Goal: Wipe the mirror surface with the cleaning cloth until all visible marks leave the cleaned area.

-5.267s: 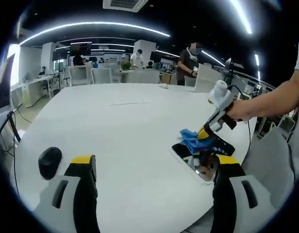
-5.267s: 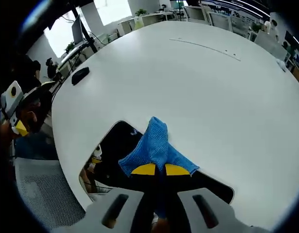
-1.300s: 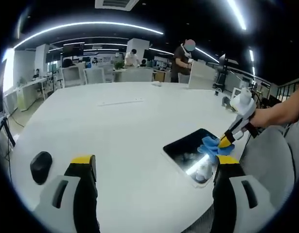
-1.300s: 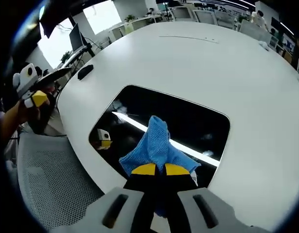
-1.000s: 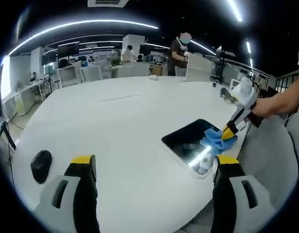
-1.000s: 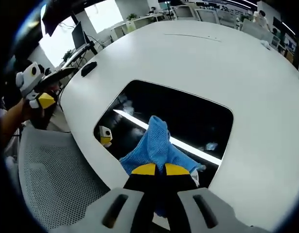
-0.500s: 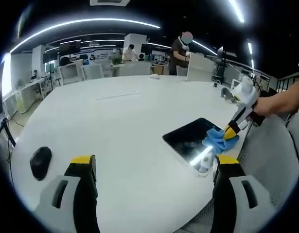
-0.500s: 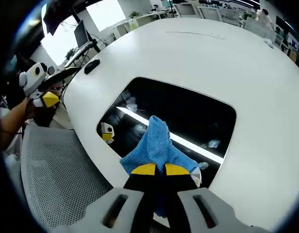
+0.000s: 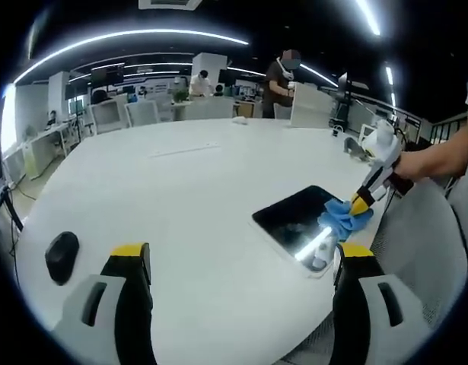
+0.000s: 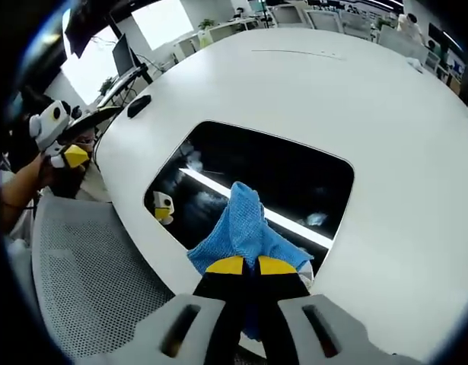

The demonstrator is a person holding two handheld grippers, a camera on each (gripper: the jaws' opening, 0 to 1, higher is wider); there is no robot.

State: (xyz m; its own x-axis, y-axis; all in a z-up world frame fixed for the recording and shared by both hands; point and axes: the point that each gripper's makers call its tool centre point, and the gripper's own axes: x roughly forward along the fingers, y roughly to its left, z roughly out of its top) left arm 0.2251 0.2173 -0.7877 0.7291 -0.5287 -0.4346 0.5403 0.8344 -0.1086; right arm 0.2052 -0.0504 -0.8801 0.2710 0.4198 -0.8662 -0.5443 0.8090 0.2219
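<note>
The right gripper (image 10: pixel 243 265) has its jaws closed on the blue cleaning cloth (image 10: pixel 245 228), which hangs forward from the yellow tips onto the lower edge of the mirror (image 10: pixel 249 179). In the right gripper view the mirror lies directly ahead of this gripper, in the centre of the frame, on the white table (image 10: pixel 355 106). Its long axis runs from the left of the frame toward the upper right, across the direction of the jaws. So most of the glass is beyond and to both sides of the cloth, and I think the next stroke must go forward or sideways along that axis. Pale smudges are visible near the bright light reflection, so the wiping is probably not finished.

In the left gripper view the mirror (image 9: pixel 294 220) sits at the right of centre, with the cloth (image 9: pixel 342 219) on its right edge. The left gripper (image 9: pixel 241 262) has its jaws wide apart and holds nothing, well away from the mirror. The right gripper is clearly the nearer one. A black mouse (image 9: pixel 61 256) lies at the lower left of this view.

Compared with half a second ago, the cloth is at nearly the same place on the mirror's near edge, and the grip is unchanged. Five seconds ago the cloth covered the middle of the mirror.
</note>
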